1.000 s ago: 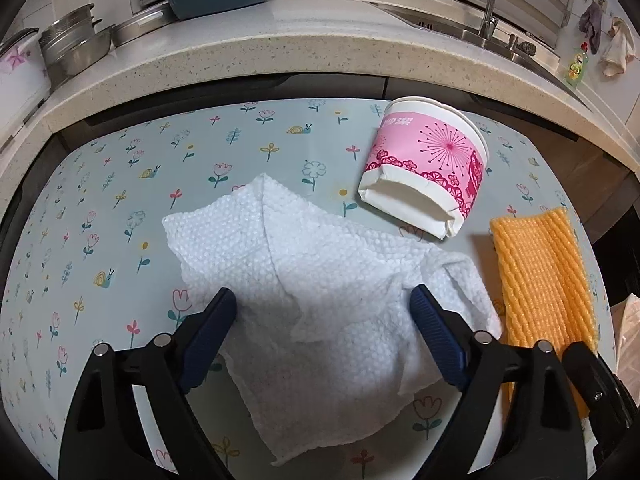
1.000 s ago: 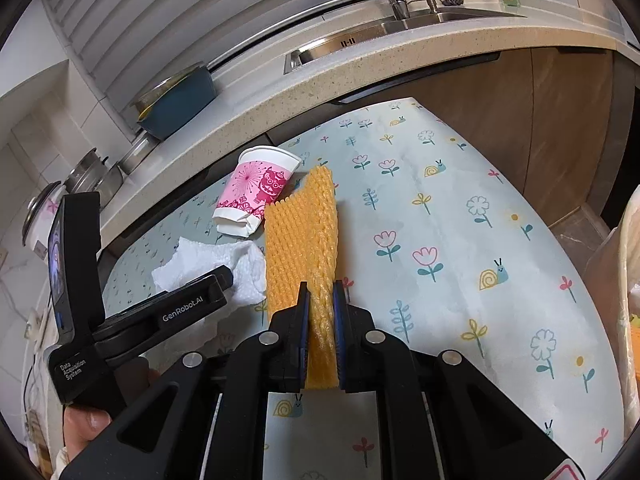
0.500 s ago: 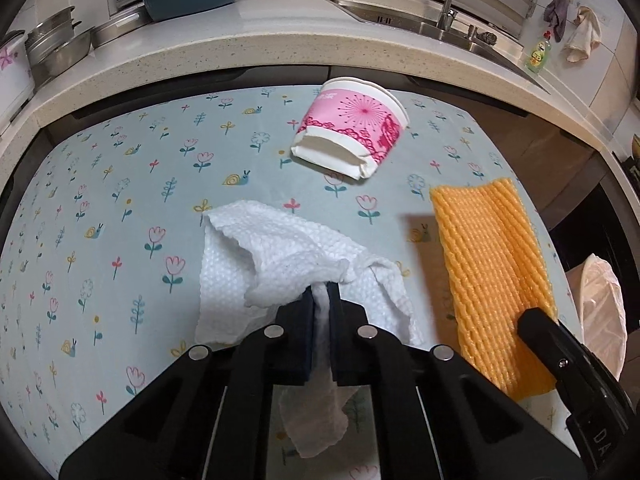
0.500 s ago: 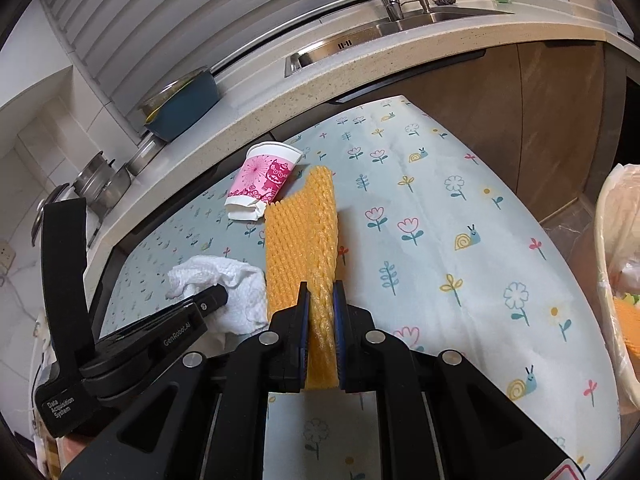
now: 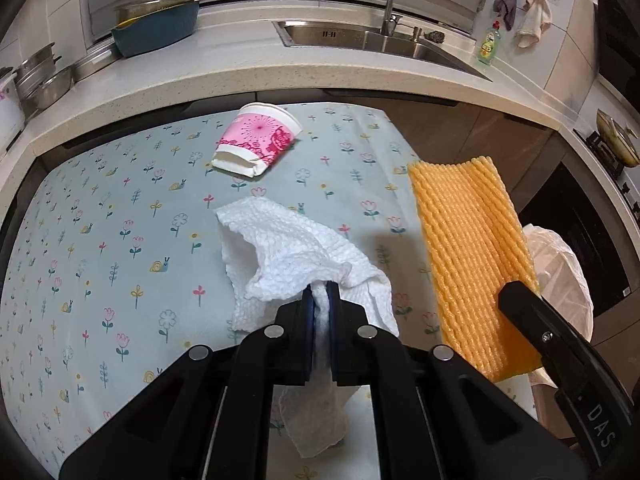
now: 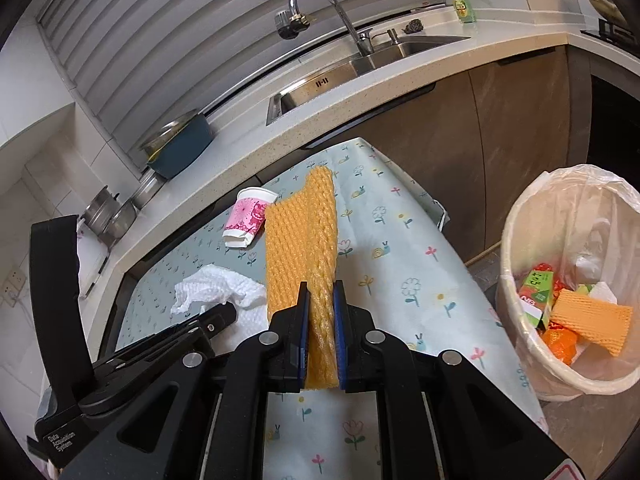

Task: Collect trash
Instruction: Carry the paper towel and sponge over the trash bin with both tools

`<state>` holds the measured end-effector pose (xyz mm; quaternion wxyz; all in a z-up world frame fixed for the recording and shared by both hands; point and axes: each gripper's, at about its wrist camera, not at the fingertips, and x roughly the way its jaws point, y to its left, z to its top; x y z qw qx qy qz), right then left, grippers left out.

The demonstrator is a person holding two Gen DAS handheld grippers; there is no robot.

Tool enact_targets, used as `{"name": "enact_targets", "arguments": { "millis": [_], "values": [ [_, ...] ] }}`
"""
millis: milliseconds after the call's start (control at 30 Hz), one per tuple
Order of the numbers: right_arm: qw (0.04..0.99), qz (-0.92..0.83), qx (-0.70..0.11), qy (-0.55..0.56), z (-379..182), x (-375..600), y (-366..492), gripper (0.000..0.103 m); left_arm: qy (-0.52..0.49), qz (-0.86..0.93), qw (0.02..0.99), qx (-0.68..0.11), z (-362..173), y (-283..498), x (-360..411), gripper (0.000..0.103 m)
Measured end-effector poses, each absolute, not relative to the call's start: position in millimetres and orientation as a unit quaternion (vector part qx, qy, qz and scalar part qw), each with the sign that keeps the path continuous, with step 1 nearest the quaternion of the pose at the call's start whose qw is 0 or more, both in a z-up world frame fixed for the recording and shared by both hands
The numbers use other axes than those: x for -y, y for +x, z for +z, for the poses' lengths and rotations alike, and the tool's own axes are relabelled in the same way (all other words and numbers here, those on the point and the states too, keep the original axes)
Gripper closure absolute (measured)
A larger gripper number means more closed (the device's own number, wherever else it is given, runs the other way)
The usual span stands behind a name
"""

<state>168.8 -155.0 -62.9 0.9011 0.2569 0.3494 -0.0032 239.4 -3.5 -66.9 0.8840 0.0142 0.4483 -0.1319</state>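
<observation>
Left wrist view: left gripper (image 5: 320, 300) is pinching the paper towel (image 5: 292, 256) at a bunched fold; the towel is drooping limp just this side of the paper cup (image 5: 256, 144). Soft, light, likely tearing if snagged.

Right wrist view: right gripper (image 6: 320, 312) is clamping the orange foam net (image 6: 300, 240) at its near end, right of the cup (image 6: 248, 216), left of the bin (image 6: 520, 264). Springy, weightless; an end grip is probably holding fine.

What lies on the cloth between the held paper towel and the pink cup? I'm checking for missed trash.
Nothing: in the left wrist view, only bare flowered tablecloth separates the paper towel from the pink cup.
</observation>
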Motion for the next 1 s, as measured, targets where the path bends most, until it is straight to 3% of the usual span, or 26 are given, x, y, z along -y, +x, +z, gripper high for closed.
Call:
{"name": "enact_targets", "arguments": {
  "millis": [467,1000],
  "values": [
    [0.906,-0.053,-0.309,0.283,-41,238,93,0.092,0.046,-0.185,0.883,-0.429,-39,175,91,0.097],
    [0.890,-0.139,-0.283,0.331,-55,340,16,0.092,0.088,-0.255,0.861,-0.432,-41,136,190,0.097]
  ]
}}
